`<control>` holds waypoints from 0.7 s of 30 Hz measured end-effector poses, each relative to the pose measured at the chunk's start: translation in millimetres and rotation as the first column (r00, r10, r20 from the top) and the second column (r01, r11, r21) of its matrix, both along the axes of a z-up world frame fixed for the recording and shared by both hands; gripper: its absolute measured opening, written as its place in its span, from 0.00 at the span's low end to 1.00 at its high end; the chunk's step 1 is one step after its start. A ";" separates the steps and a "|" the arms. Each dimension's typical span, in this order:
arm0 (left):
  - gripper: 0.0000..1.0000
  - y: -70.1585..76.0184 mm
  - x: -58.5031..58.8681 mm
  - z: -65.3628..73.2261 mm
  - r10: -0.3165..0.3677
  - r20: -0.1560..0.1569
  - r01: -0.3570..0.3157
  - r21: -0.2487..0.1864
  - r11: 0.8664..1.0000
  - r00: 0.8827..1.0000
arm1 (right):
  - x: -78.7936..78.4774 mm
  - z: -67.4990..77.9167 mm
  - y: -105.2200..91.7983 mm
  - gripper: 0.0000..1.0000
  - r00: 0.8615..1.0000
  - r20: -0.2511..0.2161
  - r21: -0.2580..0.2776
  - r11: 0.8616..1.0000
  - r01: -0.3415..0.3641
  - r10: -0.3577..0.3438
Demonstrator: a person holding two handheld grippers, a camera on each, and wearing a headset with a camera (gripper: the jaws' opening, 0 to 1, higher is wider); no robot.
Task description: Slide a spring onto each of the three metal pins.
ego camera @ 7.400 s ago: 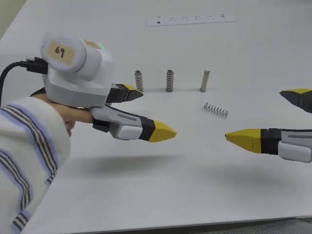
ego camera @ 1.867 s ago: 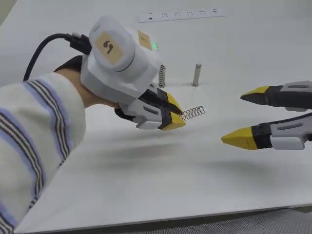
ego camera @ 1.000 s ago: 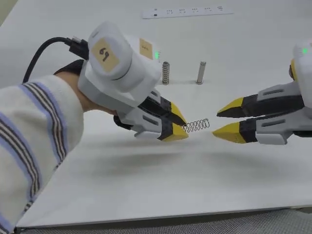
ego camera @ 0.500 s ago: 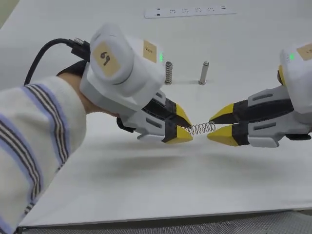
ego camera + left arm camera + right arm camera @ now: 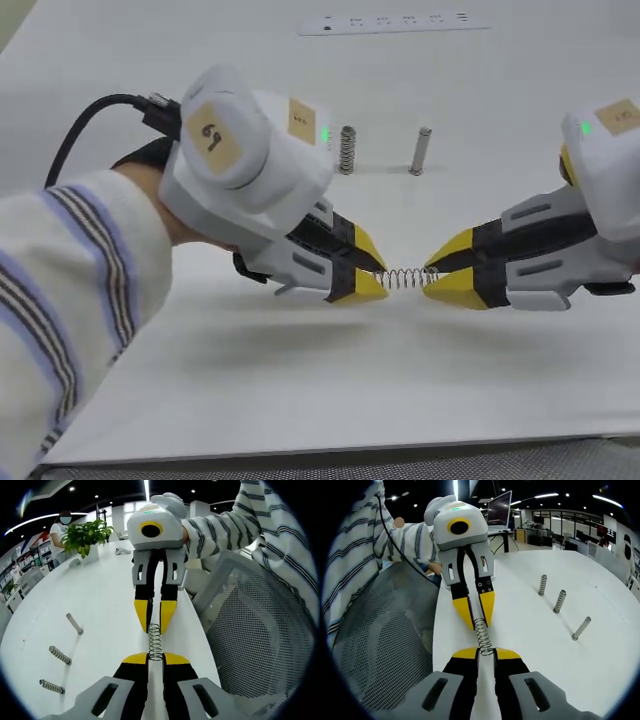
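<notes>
A loose spring [image 5: 405, 277] hangs level above the white table, stretched between both grippers. My left gripper [image 5: 372, 277] is shut on its left end and my right gripper [image 5: 437, 277] is shut on its right end. The left gripper view shows the spring [image 5: 155, 640] running from my own jaws to the right gripper [image 5: 155, 616]. From the right gripper view, the spring [image 5: 482, 635] leads to the left gripper [image 5: 476, 611]. At the back stand a bare pin [image 5: 421, 150] and a pin wearing a spring [image 5: 347, 150]. Two sprung pins [image 5: 560, 601] and the bare pin [image 5: 581, 628] line up together.
A white power strip [image 5: 395, 22] lies at the table's far edge. The left gripper's black cable [image 5: 85, 125] trails off to the left. A mesh chair [image 5: 250, 630] sits by the table's near edge, and a potted plant [image 5: 87, 532] stands at the far end.
My right gripper came in from the right and shut on the spring's free end. The left gripper kept hold of the other end and stayed nearly in place.
</notes>
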State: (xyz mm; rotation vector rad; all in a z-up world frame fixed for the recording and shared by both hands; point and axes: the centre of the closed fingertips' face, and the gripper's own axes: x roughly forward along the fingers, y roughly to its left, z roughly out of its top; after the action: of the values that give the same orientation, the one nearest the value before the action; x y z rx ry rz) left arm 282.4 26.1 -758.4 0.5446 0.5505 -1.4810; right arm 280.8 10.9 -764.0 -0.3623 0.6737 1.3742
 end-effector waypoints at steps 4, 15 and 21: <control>0.03 1.7 0.4 0.1 0.009 -0.004 -0.009 -0.004 1.000 1.000 | 1.5 0.2 2.8 0.09 1.000 0.002 0.006 1.000 0.005 -0.005; 0.03 1.7 -4.1 -2.9 -0.002 -0.015 0.002 0.004 1.000 1.000 | -3.3 9.9 5.2 0.08 0.999 0.028 0.002 0.999 -0.045 0.045; 0.03 -4.5 -5.6 -1.1 0.003 -0.009 -0.003 -0.016 1.000 1.000 | -6.7 17.2 1.1 0.08 0.997 0.036 -0.019 0.998 -0.066 0.067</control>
State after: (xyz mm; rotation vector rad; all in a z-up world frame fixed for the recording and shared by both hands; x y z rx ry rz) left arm 276.7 21.6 -759.5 0.5251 0.5462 -1.4844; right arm 274.1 12.0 -746.8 -0.4259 0.6490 1.4222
